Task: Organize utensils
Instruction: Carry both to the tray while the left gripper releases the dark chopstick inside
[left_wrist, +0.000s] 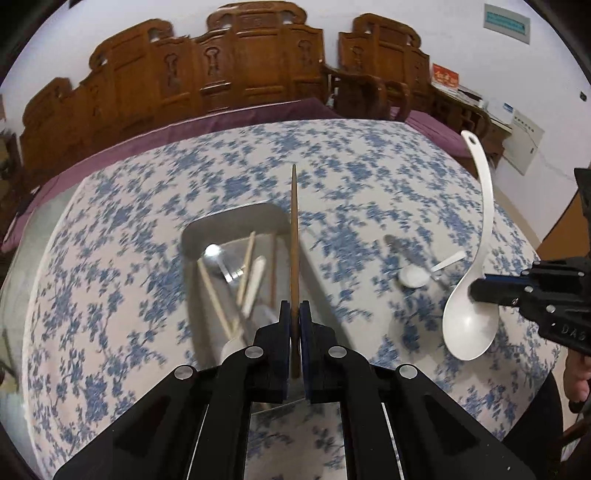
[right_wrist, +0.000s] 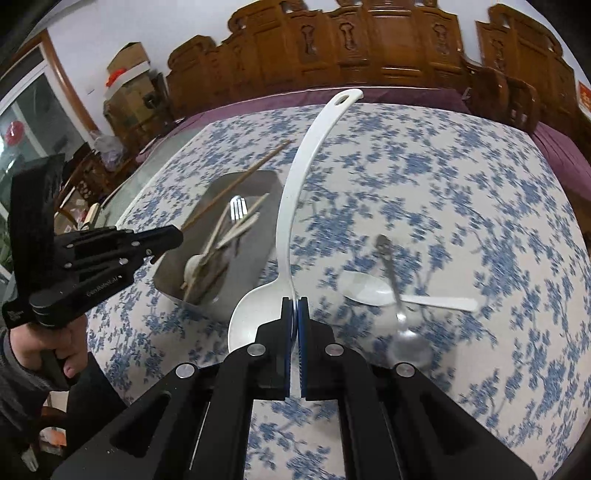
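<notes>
From my left wrist camera, my left gripper (left_wrist: 294, 314) is clamped narrow on a brown chopstick (left_wrist: 294, 236), which sticks straight out ahead along the fingers. The metal tray (left_wrist: 236, 221) lies directly below and just beyond the tips, on the blue-flowered tablecloth (left_wrist: 147, 206), nearer the table's left edge, and it already holds chopsticks and spoons. The chopstick's long axis runs the same way as the tray's long side, so I judge it needs only lowering and release. At the right edge of this view I see my right gripper (left_wrist: 476, 290) pinching the bowl of a white ladle (left_wrist: 476, 258), handle pointing up and away. From my right wrist camera, the right gripper (right_wrist: 295, 308) is closed tight on the ladle (right_wrist: 295, 206) where bowl meets handle, the handle curving forward. The tray (right_wrist: 255, 266) sits to the left of these tips, so the ladle must travel leftward. My left gripper (right_wrist: 173, 232) already hangs over the tray's near-left side and is nearer. A small white spoon (right_wrist: 373, 291) and a metal spoon (right_wrist: 402, 325) lie crossed on the cloth to the right, not yet sorted.
</notes>
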